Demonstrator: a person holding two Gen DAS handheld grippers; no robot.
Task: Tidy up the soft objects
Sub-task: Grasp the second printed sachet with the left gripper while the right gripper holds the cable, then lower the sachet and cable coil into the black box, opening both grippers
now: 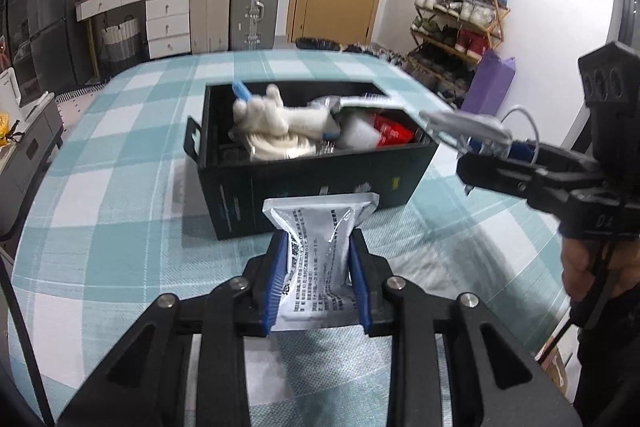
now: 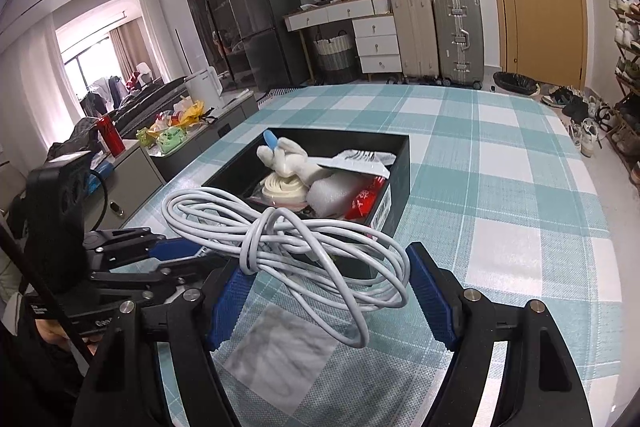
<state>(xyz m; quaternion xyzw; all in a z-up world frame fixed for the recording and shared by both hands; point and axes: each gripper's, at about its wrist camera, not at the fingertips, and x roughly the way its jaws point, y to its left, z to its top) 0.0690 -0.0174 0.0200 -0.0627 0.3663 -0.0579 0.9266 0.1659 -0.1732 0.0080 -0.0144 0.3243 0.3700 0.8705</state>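
At the lower centre of the left wrist view, my left tool is clamping a silver printed pouch between its blue pads, the pouch standing upright above the checked surface. Just beyond it, at mid-frame, the black box is sitting on that surface, holding a white plush toy, a foam sheet and a red packet. At the right edge of the same view, my right tool is reaching in over the box's right corner with pale cable in it.

In the right wrist view, my left tool is showing at lower left. At lower centre, my right tool is carrying a coiled white cable; the bundle is resting against the left pad, while the right pad is standing just clear of the loops, so I cannot tell how firm the grip is. The box is lying behind the cable.
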